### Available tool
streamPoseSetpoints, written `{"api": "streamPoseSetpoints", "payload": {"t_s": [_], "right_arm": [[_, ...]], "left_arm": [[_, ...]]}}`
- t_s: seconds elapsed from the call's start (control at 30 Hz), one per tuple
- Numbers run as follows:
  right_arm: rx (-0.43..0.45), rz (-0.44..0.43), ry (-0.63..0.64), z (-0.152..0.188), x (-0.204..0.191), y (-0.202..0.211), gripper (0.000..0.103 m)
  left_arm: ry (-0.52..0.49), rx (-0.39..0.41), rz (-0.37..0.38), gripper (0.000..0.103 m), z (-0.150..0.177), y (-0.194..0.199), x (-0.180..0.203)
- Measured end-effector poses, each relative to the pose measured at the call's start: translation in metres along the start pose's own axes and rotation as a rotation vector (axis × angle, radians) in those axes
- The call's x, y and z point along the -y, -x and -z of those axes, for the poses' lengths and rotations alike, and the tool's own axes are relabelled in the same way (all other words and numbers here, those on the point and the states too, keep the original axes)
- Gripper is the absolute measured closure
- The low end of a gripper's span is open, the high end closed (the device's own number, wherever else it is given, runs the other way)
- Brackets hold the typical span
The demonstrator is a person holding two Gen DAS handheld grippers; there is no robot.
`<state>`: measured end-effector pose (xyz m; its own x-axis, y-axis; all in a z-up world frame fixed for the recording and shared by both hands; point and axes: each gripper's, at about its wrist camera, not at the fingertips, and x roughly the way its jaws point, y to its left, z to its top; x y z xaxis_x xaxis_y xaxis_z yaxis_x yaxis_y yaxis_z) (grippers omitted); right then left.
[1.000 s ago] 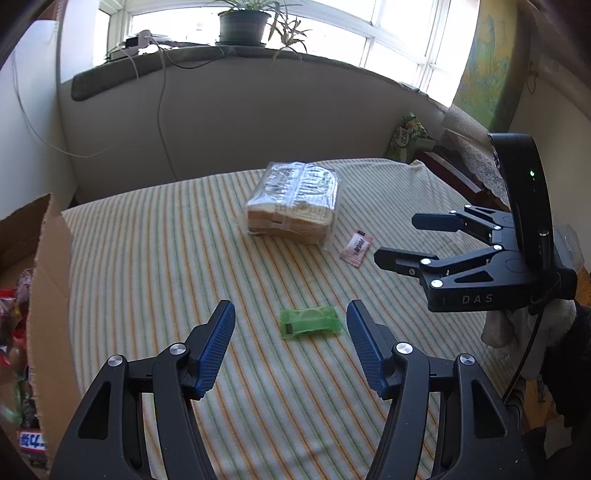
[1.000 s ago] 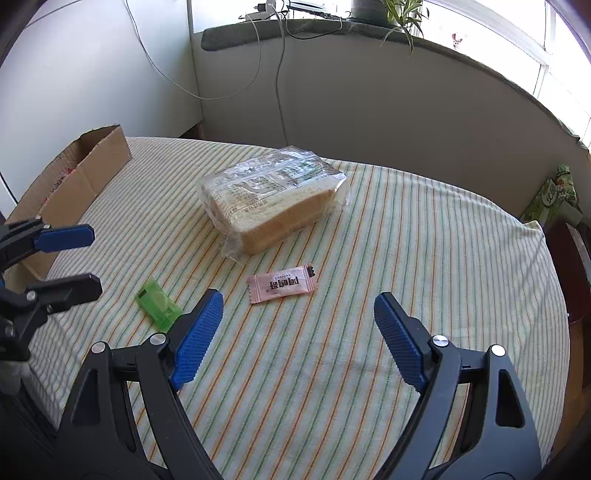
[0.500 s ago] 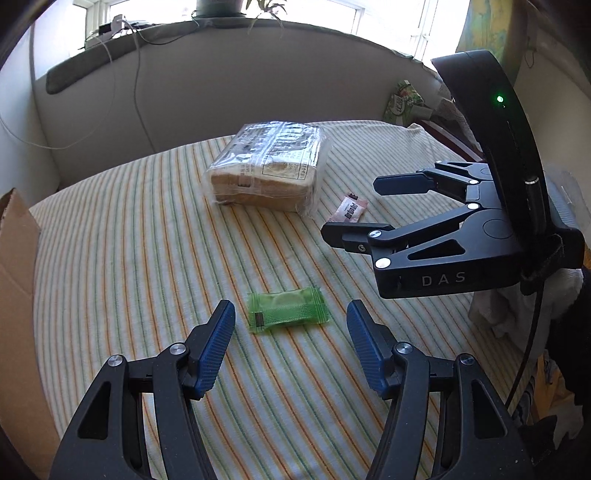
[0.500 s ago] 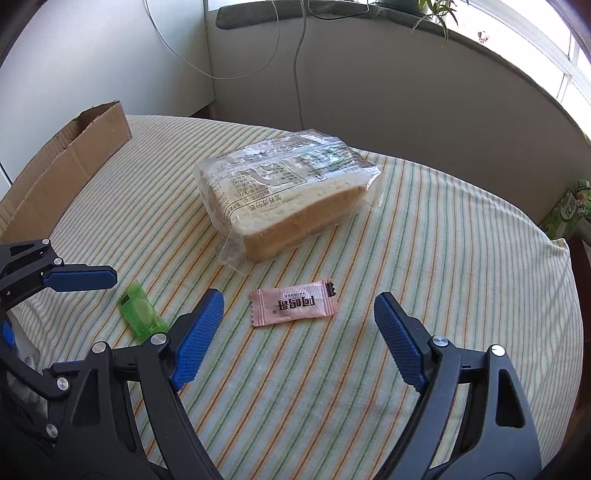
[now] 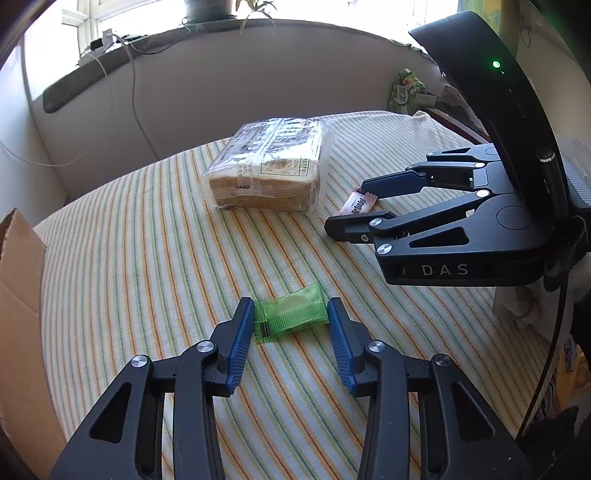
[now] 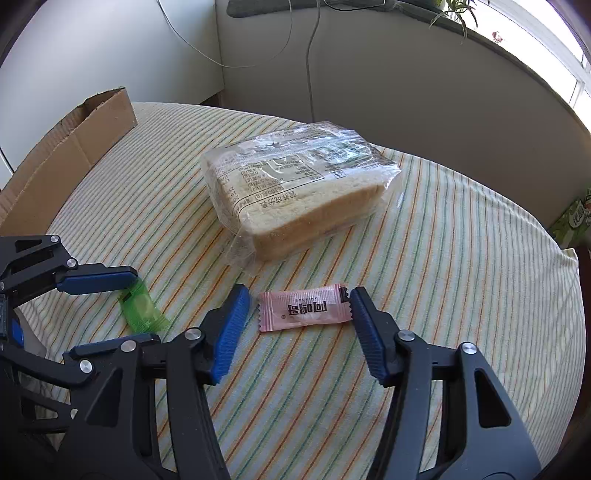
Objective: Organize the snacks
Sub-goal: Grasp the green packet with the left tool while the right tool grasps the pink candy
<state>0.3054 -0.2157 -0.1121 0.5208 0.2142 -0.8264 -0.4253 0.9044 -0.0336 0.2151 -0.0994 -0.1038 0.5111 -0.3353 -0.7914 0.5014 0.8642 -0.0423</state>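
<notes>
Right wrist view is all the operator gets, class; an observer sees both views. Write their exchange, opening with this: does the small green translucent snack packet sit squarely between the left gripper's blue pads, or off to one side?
Observer: Squarely. From the left wrist view, the small green translucent snack packet lies flat across the gap of the left gripper, one blue pad at each end, jaws not shut.
Operator: Is my right gripper switched on?
Observer: A small green light glows on the black housing of the right gripper.
Operator: I see only leaves on the windowsill.
Observer: They rise from a dark plant pot.
</notes>
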Motion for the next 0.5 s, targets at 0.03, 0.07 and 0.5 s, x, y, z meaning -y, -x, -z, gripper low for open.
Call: {"api": "streamPoseSetpoints", "payload": {"t_s": [0.03, 0.07, 0.5], "right_arm": [[0.000, 0.001, 0.000, 0.0011, -0.0005, 0.0015, 0.051], [0.000, 0.001, 0.000, 0.0014, -0.0010, 0.0019, 0.053], [0.004, -0.004, -0.012, 0.0052, 0.0014, 0.0061, 0.069]], "left_arm": [[-0.002, 0.001, -0.001, 0.067, -0.0004, 0.0000, 0.0002], [-0.004, 0.003, -0.005, 0.069, -0.0007, -0.0003, 0.0010], [0.032, 0.010, 0.029, 0.094, 0.0023, 0.0048, -0.0077]]}}
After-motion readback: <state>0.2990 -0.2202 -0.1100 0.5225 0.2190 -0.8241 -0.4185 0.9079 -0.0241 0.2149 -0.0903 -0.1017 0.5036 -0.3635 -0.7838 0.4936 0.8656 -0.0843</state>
